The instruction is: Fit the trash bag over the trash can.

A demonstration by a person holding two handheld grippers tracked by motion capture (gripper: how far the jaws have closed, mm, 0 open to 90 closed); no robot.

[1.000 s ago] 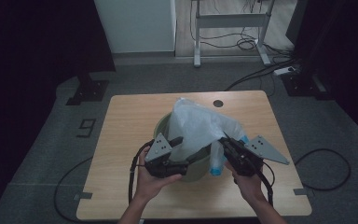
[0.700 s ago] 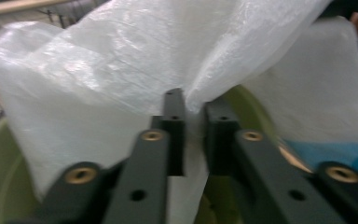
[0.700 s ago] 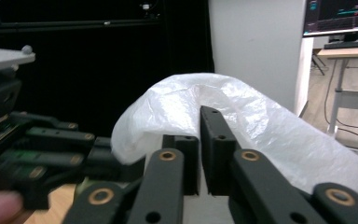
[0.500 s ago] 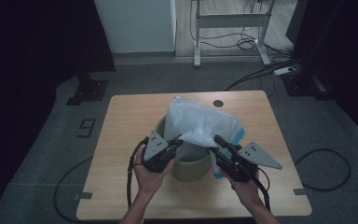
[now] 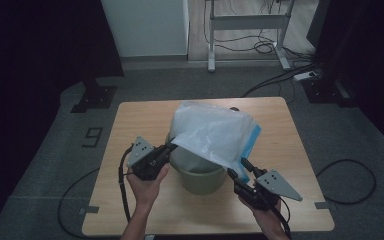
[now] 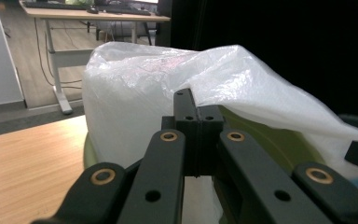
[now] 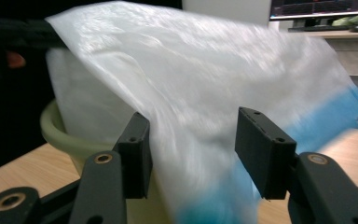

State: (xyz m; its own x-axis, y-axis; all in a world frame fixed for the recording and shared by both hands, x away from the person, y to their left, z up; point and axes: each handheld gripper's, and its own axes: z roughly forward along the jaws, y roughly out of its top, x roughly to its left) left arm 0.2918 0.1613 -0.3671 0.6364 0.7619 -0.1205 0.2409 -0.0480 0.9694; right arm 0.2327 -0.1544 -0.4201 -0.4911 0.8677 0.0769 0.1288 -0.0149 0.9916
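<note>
Nearest the person, the right gripper (image 5: 236,169) is hovering at the green bucket's (image 5: 200,177) right front side, its jaws having just been opening; they are now standing apart with the plastic bag's (image 5: 215,135) blue-tinted edge hanging loose between them, neither pad pressing on it in the right gripper view. A little farther in, the left gripper (image 5: 171,147) is pinching the bag's left edge, its jaws closed tight on the film just over the bucket's rim. The bag is draping over the bucket, which is sitting near the middle of the wooden table (image 5: 130,120).
</note>
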